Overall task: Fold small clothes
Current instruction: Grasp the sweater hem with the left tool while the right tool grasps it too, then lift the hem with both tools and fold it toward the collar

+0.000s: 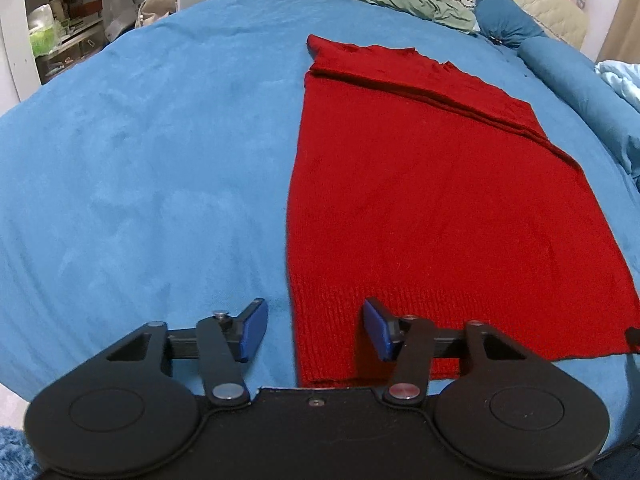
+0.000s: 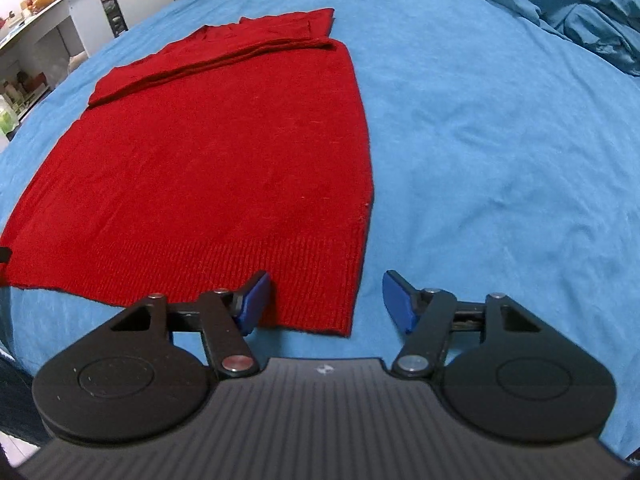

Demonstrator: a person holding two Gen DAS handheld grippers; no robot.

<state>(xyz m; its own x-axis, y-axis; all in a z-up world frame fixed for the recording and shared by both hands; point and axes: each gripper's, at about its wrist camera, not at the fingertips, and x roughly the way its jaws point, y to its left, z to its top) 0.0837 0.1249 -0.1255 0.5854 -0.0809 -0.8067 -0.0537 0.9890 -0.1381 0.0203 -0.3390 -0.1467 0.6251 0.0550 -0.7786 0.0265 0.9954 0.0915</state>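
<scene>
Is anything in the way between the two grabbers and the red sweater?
Nothing visible. The left gripper and right gripper are both open, each straddling a near corner of the red sweater, which lies flat on the blue bedspread.

No text, label, brand, number or sign can be read in either view. The packages on the shelves left of the bed are too small and blurred to make out any print. A small pale mark sits on the ridged body of the right gripper, too tiny to read.
</scene>
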